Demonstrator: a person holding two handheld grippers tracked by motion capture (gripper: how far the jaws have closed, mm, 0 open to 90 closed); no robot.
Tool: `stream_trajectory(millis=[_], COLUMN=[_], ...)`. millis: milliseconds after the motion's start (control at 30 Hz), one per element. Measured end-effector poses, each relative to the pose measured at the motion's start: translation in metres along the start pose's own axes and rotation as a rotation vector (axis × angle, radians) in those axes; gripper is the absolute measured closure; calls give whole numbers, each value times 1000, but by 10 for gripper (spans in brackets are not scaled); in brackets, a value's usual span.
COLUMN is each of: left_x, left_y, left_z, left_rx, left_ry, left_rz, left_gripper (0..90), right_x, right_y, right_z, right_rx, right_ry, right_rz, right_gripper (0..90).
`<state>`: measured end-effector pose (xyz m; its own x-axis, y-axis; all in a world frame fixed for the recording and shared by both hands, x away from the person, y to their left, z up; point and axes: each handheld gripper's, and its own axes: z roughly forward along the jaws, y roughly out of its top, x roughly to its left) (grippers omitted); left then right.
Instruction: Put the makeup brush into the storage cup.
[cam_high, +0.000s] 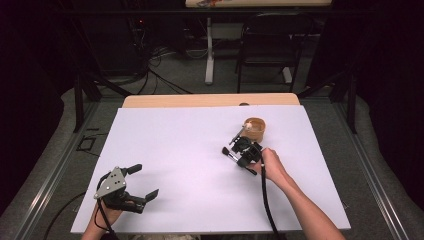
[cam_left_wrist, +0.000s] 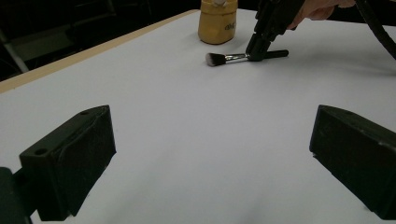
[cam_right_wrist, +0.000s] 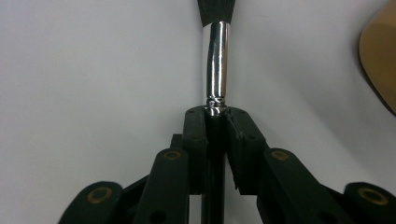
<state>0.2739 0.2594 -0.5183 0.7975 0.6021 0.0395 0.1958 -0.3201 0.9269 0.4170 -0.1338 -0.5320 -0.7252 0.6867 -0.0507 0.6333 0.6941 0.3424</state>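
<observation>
White sheet covered the counter (cam_high: 200, 165). Item one: tan wooden cup (cam_high: 255, 129) at two o'clock, one pale-tipped brush standing inside. Item two: makeup brush (cam_left_wrist: 233, 58) lying at seven o'clock from the cup, right gripper (cam_high: 242, 151) clamped tight on its handle. Left gripper (cam_high: 139, 181), at eight o'clock, gaped wide, holding nothing.

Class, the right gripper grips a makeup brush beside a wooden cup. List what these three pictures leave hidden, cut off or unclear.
- Makeup brush handle: in the right gripper view it is covered by the right gripper, whose jaws are clamped on it.
- Brush bristles: cut off by the top edge of the right gripper view.
- Wooden cup contents: too small in the high view, cropped in the left gripper view.
- Left gripper: open, holding nothing.
</observation>
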Motion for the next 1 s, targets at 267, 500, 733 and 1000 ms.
stream_trajectory(millis=[267, 500, 733, 1000], left_x=[0, 0, 0, 0], left_y=[0, 0, 0, 0], left_z=[1, 1, 1, 1], left_rx=[9, 10, 11, 11], left_ry=[-2, -2, -2, -2], left_rz=[2, 0, 1, -1], left_gripper=[2, 2, 2, 2], right_x=[-3, -7, -10, -17], right_y=[-1, -2, -4, -7], right_z=[0, -4, -10, -17], right_rx=[-11, 1, -61, -84], right_ry=[24, 40, 57, 73], right_rz=[7, 10, 31, 50], right_gripper=[786, 787, 788, 790])
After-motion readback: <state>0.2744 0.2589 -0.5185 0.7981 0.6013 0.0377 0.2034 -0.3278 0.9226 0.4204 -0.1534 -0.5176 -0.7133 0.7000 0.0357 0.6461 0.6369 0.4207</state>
